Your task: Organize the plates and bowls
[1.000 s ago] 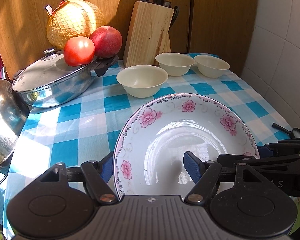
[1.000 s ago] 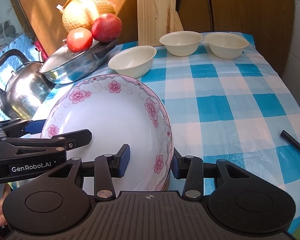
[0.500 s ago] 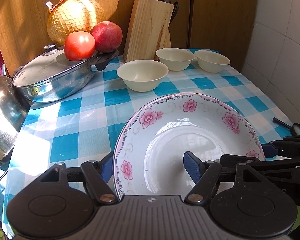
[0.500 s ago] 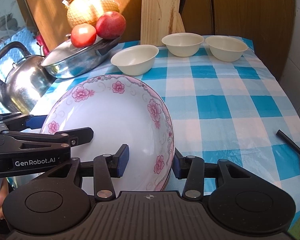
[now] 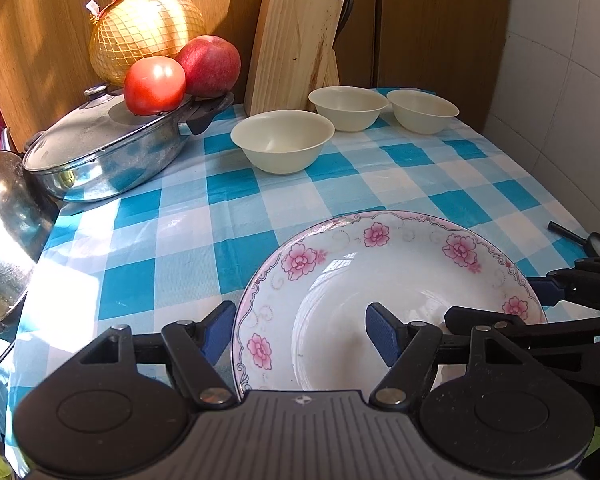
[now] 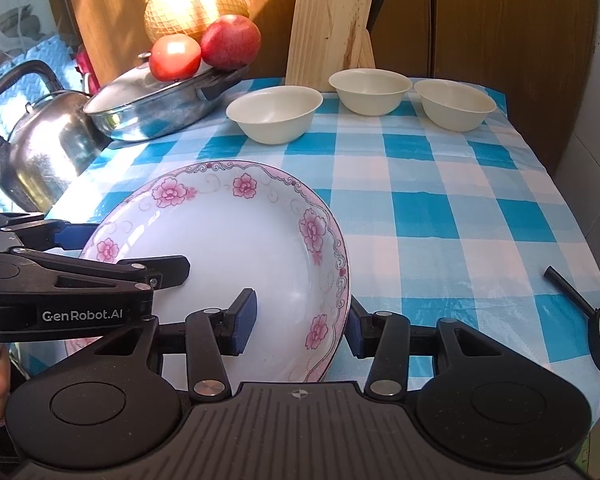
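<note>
Both the left gripper (image 5: 300,336) and right gripper (image 6: 302,322) stood wide apart, each straddling an opposite rim of the floral plate (image 6: 236,248) at the table's (image 6: 440,208) near edge without pinching it. Uneven closing could have tipped the plate off that edge.

We see a white plate (image 5: 400,292) with pink flowers and a thin scrolled rim line, on a tablecloth (image 5: 236,192) checked blue and white. Three cream bowls (image 5: 282,140) sit toward its far edge. Our grippers' fingers (image 5: 380,334) carry blue pads on black; the knife block (image 5: 296,46) is pale wood
</note>
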The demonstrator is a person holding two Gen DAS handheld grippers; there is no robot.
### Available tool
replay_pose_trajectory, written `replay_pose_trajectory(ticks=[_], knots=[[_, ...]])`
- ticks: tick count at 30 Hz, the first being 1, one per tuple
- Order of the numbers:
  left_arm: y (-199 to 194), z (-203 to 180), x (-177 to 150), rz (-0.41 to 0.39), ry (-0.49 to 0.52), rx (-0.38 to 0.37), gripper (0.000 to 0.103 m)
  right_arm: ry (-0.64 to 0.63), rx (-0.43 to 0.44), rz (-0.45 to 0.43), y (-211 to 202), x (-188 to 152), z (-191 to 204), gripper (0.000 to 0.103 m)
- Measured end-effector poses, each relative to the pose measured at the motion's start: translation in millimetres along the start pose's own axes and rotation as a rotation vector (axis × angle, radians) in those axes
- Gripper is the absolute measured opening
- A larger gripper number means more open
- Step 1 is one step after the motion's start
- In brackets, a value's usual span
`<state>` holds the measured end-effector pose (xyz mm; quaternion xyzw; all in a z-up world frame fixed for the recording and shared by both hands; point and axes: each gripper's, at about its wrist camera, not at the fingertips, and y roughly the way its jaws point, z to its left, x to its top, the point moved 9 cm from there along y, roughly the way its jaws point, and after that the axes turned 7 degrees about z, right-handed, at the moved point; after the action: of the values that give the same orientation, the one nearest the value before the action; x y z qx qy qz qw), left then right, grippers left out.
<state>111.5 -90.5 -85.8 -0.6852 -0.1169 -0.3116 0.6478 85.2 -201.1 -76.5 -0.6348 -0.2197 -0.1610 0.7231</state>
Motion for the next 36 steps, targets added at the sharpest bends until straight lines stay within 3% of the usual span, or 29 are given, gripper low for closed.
replay_pose_trajectory(ticks=[7,12,23,36], knots=[[-1,-2,2,-0.011,0.012,-0.009,0.063,-0.047,-0.065,-0.022,-2,2,1,0.055],[-1,-3,2,-0.011,0.021,-0.003,0.063,-0.077,-0.118,-0.086,-12,11,-2,0.054],[0,-3,6,-0.026,0.034,0.021,0.065,-0.053,-0.118,-0.076,-7,12,-6,0.06],[-11,24,26,-0.069,-0.041,0.036,0.073,-0.007,-0.106,-0.112,-12,33,-6,0.066]])
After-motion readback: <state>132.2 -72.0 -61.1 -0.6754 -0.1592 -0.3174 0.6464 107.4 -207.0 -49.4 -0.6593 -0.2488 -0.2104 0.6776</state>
